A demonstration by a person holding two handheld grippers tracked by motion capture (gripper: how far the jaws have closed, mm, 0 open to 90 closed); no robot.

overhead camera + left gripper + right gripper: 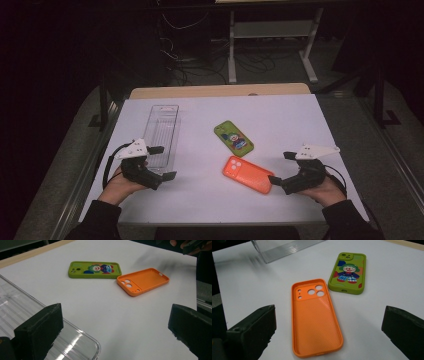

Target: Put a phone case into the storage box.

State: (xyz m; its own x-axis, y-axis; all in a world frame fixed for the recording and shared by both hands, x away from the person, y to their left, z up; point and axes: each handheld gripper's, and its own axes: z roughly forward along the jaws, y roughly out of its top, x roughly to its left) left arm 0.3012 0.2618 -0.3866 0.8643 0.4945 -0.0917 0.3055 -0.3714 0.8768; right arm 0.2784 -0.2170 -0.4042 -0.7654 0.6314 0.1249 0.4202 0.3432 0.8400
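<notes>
No readable text, label, brand or number appears on anything here.

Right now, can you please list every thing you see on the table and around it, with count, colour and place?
orange phone case: one, orange, inside up, near right of sheet, by right gripper.
green phone case: one, green with clown picture, just beyond orange one.
clear tray: one, transparent, left part of sheet.
white sheet: one, white, covers table.
left gripper: one, black, open, beside tray's near end.
right gripper: one, black, open, at orange case's near end.
</notes>
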